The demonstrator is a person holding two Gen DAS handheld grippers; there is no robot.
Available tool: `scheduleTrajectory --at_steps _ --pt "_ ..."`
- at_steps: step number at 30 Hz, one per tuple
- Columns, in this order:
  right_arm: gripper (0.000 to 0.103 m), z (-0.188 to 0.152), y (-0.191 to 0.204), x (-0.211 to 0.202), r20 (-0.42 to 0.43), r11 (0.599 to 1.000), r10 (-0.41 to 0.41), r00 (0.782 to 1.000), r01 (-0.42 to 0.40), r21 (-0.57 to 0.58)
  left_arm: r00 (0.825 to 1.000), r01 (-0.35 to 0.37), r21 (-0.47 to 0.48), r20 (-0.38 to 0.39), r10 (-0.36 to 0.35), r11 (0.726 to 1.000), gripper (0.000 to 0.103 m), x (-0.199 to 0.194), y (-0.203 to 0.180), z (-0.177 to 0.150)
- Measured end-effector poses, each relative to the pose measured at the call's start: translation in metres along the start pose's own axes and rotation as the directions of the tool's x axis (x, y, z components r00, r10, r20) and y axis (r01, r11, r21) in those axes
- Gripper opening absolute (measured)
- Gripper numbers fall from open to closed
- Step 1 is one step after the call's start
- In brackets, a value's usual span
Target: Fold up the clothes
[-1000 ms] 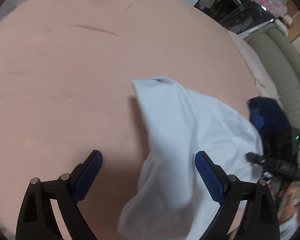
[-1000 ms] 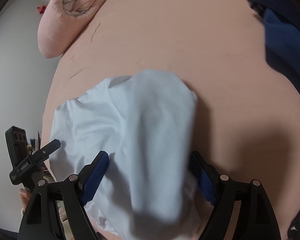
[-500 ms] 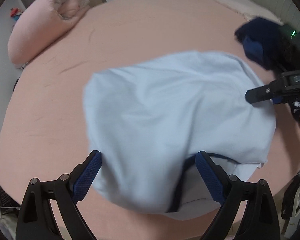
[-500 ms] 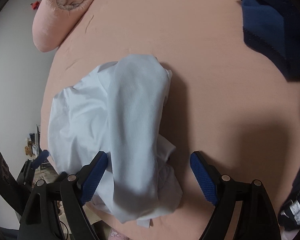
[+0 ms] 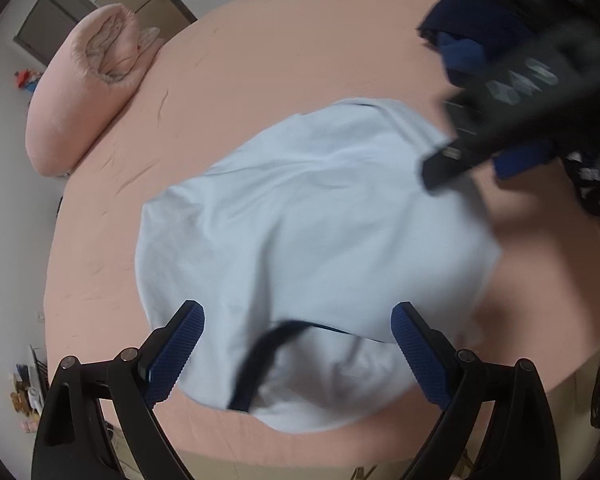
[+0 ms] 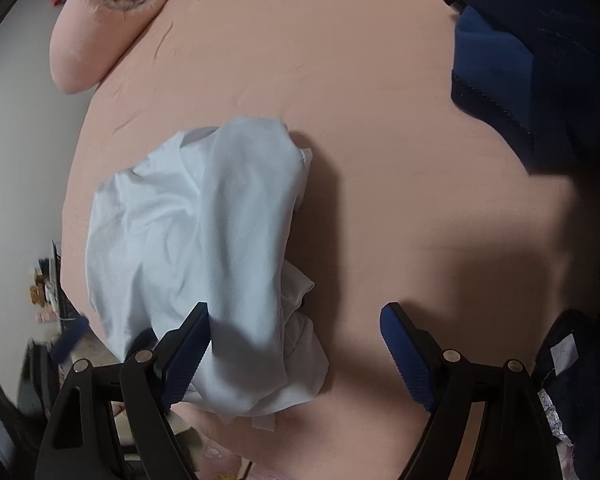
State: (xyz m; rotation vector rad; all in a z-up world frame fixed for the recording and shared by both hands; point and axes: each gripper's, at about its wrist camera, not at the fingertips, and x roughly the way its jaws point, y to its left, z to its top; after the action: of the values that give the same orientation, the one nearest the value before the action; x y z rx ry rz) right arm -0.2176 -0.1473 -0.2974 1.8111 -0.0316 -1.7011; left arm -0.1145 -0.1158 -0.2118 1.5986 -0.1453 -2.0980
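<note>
Bare pink bed (image 6: pixel 380 80) is lying open right of the crumpled pale blue shirt (image 6: pixel 204 232), up to the navy clothes pile (image 6: pixel 540 60) crowding the far right. Rolled pink quilt (image 5: pixel 88 92) is blocking the far-left edge.

Pink bed (image 5: pixel 300 60) — white walls (image 5: pixel 4 128)

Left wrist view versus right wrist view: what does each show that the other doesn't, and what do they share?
Only the left wrist view shows the dark collar of the light blue shirt, and the right claw blurred at upper right. Only the right wrist view shows the shirt's rumpled white edge toward the camera. Both show the shirt on the pink bed, the rolled pink bedding, the navy garment, and open jaws.
</note>
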Motion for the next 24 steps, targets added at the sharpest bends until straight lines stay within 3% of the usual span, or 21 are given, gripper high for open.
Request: scheduleTrajectory --at_steps 7,12,18,24 --pt "0.084 0.000 0.003 -0.009 -0.008 0.999 -0.032 0.999 0.031 -0.029 0.999 -0.032 0.072 -0.009 0.033 0.997 0.095 0.009 -0.052 0.006" --pt "0.084 0.007 0.002 -0.004 -0.035 0.998 -0.056 0.998 0.055 -0.033 0.998 -0.059 0.067 0.010 0.058 0.996 0.095 0.013 -0.073 0.012" --pt "0.084 0.024 -0.003 0.013 -0.097 0.998 -0.061 0.993 0.059 -0.026 0.998 -0.030 0.040 -0.061 0.032 0.999 0.096 0.038 -0.075 0.019" --pt "0.084 0.039 -0.008 0.038 -0.144 1.000 0.003 0.990 -0.007 -0.022 1.000 -0.002 0.080 -0.028 0.005 0.997 0.096 0.032 -0.072 0.017"
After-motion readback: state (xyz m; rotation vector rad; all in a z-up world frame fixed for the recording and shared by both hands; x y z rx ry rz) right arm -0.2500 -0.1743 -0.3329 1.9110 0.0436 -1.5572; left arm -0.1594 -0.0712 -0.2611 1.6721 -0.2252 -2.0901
